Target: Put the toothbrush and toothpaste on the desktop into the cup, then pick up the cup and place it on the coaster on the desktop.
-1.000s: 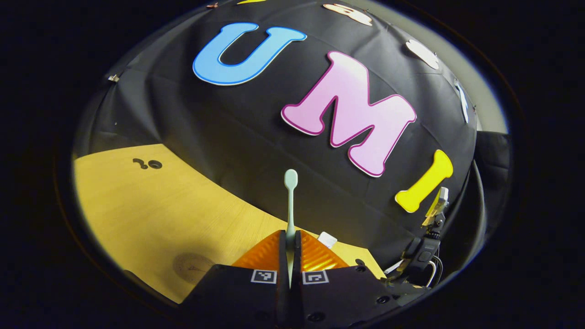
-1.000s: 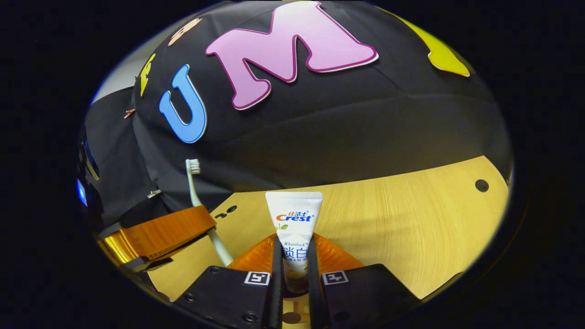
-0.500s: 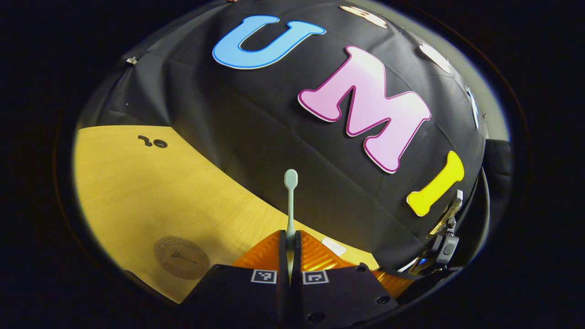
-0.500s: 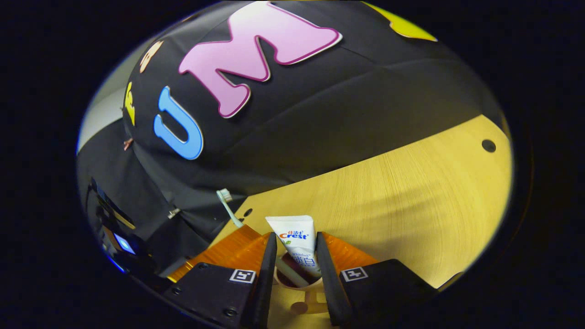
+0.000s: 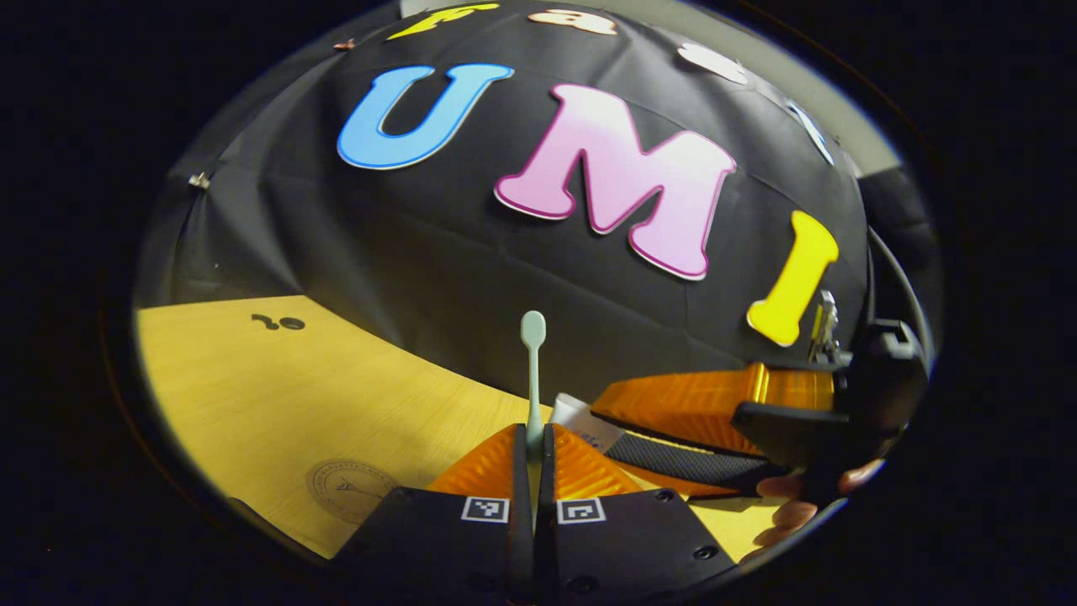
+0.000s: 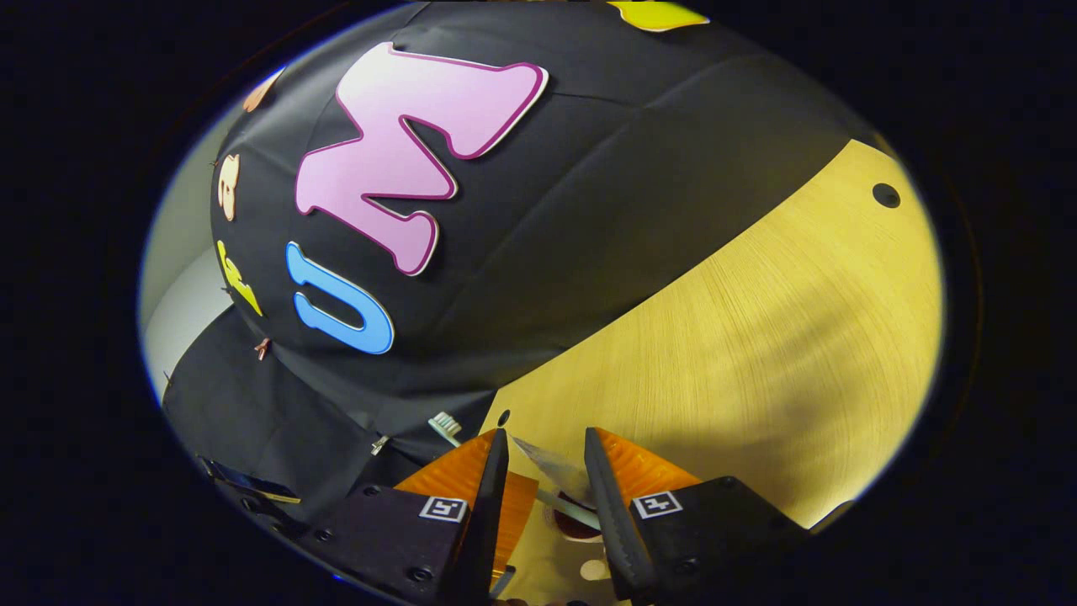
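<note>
Pale-green toothbrush (image 5: pixel 533 370) is clamped upright by the left hand-held gripper (image 5: pixel 533 438); a coaster (image 5: pixel 349 488) is seen at 8 o'clock on the desk (image 5: pixel 278 396). The right hand-held gripper (image 6: pixel 543 471) is parted over the cup (image 6: pixel 576 526), toothpaste (image 6: pixel 547 461) between its fingers, unclamped.

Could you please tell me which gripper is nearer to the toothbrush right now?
Left. The left gripper has its fingers shut on the toothbrush handle. The right gripper is open beside it, with the toothbrush head off to its left.

Matt wood-grain desktop (image 6: pixel 757 337); matt cloth wall (image 5: pixel 437 244).
</note>
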Tool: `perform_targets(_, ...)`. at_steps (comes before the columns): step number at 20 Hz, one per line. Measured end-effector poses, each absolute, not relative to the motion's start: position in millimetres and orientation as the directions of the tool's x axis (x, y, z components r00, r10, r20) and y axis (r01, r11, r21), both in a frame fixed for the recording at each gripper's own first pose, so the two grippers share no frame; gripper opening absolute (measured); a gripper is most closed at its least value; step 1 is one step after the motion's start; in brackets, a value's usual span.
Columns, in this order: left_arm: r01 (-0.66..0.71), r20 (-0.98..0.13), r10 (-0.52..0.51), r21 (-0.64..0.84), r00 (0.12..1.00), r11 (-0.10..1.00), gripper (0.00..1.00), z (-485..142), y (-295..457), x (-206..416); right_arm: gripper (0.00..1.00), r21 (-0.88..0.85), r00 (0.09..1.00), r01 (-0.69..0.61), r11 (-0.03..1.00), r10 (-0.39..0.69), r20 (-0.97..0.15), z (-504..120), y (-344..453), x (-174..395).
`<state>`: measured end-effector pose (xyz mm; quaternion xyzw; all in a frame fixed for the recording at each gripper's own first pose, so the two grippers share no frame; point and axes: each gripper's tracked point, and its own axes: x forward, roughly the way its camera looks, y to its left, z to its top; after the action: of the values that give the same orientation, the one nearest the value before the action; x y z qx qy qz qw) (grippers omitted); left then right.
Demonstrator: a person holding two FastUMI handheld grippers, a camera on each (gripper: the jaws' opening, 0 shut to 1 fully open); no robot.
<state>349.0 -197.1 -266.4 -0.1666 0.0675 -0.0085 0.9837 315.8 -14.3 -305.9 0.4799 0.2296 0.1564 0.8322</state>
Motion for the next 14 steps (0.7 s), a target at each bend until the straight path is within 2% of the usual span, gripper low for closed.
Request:
perform_targets(4, 0.017, -0.156, -0.073, -0.332, 0.985, 0.943, 0.13, -281.2, -205.8, 340.4, 0.57, 0.875, 0.854, -0.03, 0.483, 0.467, -0.229, -306.0, -26.4, 314.1)
perform_targets(5, 0.024, -0.183, -0.09, -0.332, 0.979, 0.943, 0.29, -289.1, -210.6, 334.5, 0.57, 0.874, 0.857, -0.028, 0.485, 0.461, -0.228, -305.8, -29.9, 314.0)
perform_targets(6, 0.03, -0.166, -0.085, -0.31, 0.982, 0.95, 0.3, -284.7, -209.9, 333.0, 0.56, 0.873, 0.859, -0.028, 0.487, 0.458, -0.228, -305.6, -31.8, 313.9)
perform_targets(7, 0.034, -0.156, -0.082, -0.287, 0.984, 0.957, 0.43, -280.9, -209.0, 333.1, 0.56, 0.872, 0.859, -0.029, 0.488, 0.458, -0.228, -305.2, -33.0, 313.1)
perform_targets(8, 0.037, -0.167, -0.085, -0.272, 0.982, 0.962, 0.35, -284.2, -210.2, 330.0, 0.56, 0.87, 0.858, -0.031, 0.493, 0.459, -0.23, -304.6, -34.4, 311.3)
perform_targets(9, 0.038, -0.174, -0.086, -0.261, 0.981, 0.964, 0.52, -285.3, -210.4, 329.7, 0.56, 0.867, 0.857, -0.032, 0.498, 0.46, -0.233, -304.5, -35.2, 308.5)
perform_targets(10, 0.038, -0.178, -0.085, -0.252, 0.98, 0.967, 0.46, -283.5, -208.7, 326.0, 0.57, 0.863, 0.857, -0.034, 0.503, 0.459, -0.234, -303.1, -37.0, 306.1)
perform_targets(13, 0.023, -0.181, -0.071, -0.258, 0.981, 0.966, 0.61, -275.3, -198.3, 314.0, 0.57, 0.847, 0.852, -0.031, 0.531, 0.457, -0.256, -301.2, -43.1, 295.9)
perform_targets(14, 0.018, -0.183, -0.069, -0.267, 0.981, 0.963, 0.72, -272.7, -194.1, 307.1, 0.56, 0.84, 0.845, -0.029, 0.542, 0.462, -0.269, -300.9, -44.3, 290.9)
